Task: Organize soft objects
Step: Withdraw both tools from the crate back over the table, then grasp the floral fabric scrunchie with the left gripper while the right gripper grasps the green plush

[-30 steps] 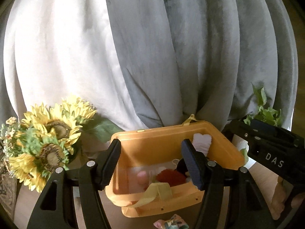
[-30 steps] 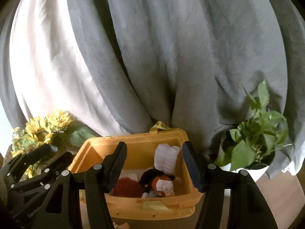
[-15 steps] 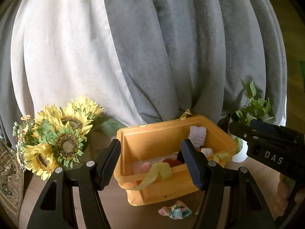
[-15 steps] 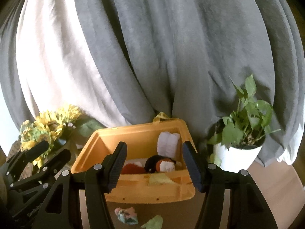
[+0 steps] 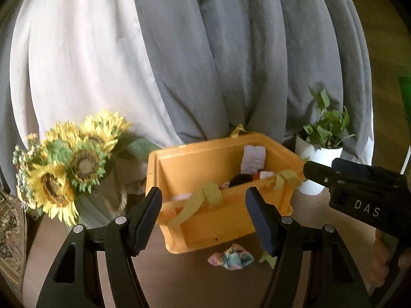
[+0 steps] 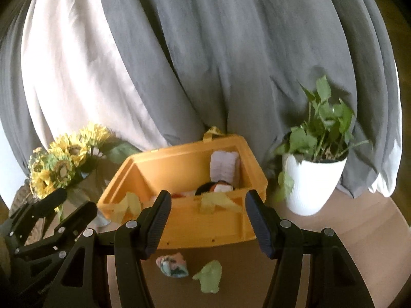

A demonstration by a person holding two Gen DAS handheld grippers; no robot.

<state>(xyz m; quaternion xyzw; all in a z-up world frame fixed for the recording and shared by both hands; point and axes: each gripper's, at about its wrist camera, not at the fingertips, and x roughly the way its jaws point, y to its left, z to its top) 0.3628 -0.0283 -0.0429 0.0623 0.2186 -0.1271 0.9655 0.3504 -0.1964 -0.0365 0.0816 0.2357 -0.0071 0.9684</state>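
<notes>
Two soft items outstanding; both claws spread wide, carrying nothing.
Yellow bin (image 6: 205, 220) on table (image 6: 359, 231), already stocked with plush pieces; patterned cloth bundle (image 6: 172, 265) and green scrap (image 6: 209, 276) lie loose just before it. Next move likely: left claw (image 5: 204, 220) or right claw (image 6: 208, 224) descends, pinches one gently.

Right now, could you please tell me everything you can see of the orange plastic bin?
The orange plastic bin is a rectangular, open-topped crate of smooth, hard-looking plastic with a thick rim. It stands upright on the brown table, between the sunflower bouquet and the white potted plant. Yellow-green fabric strips drape over its rim. Soft items lie inside, including a white folded cloth leaning on its back wall. Nothing grips it.
</notes>
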